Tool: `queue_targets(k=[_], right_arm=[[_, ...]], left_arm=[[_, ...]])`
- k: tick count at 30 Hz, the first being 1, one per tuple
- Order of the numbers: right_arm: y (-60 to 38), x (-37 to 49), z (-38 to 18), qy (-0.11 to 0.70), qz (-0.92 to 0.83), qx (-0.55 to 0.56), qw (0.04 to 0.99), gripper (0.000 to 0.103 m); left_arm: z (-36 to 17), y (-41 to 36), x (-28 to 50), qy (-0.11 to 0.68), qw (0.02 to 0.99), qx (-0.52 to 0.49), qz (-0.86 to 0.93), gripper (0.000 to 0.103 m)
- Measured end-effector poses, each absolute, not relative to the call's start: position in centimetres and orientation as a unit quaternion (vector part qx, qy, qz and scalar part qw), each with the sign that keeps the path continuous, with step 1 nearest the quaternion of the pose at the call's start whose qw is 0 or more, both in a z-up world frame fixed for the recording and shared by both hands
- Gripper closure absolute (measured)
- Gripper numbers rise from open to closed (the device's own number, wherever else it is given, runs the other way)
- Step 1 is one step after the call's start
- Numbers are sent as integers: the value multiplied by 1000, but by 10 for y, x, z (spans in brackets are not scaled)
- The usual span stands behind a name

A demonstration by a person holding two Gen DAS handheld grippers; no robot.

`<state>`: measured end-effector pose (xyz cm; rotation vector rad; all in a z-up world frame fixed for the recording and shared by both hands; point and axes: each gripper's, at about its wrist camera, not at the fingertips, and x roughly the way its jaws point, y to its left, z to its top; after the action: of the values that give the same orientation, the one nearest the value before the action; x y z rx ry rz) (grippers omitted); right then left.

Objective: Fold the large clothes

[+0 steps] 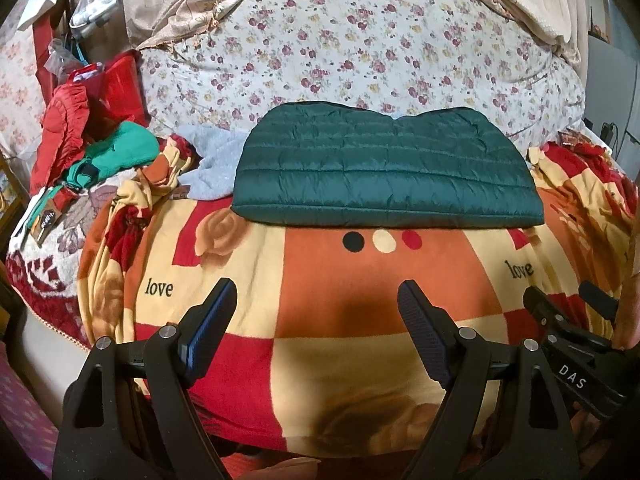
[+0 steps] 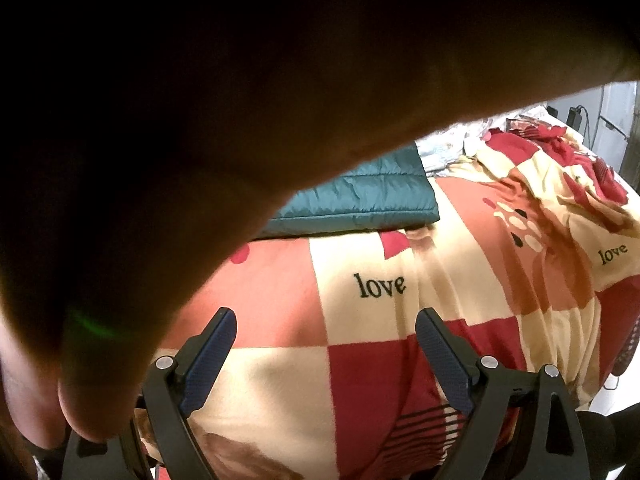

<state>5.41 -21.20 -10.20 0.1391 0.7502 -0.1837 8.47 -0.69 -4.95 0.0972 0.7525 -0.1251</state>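
Well, the bed fills both views, spread with a checked fleece blanket (image 1: 320,320) in red, orange and cream printed with "love", and behind it, across the top of the left wrist view, a flowered quilt (image 1: 360,48). At the middle of that view lies the dark green quilted puffer jacket (image 1: 384,176), already folded into a flat, tidy rectangle with its edges squared; in the right wrist view only its corner (image 2: 372,196) shows at centre, under a dark shape, probably a hand, that covers the upper left. At the left edge a heap of red and green clothes (image 1: 100,140) looks unfolded, so more may remain. The left gripper (image 1: 316,292) and right gripper (image 2: 324,320) hang spread apart, holding nothing, near the bottom edge.
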Motion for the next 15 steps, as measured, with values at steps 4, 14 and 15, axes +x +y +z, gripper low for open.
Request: queue_targets(k=[4,14,15], right_arm=[[-210,56,-101,365,-93,67,924,14],[-206,57,-99,362,-100,63,925,14],[-206,57,-98,362,-101,61,925,14]], left_arm=[[-52,-9,84,371,925,53,-63,20],[-53,-11,83,372,924,56,-64,20],[-54,-12,84,374,924,57,-64,20]])
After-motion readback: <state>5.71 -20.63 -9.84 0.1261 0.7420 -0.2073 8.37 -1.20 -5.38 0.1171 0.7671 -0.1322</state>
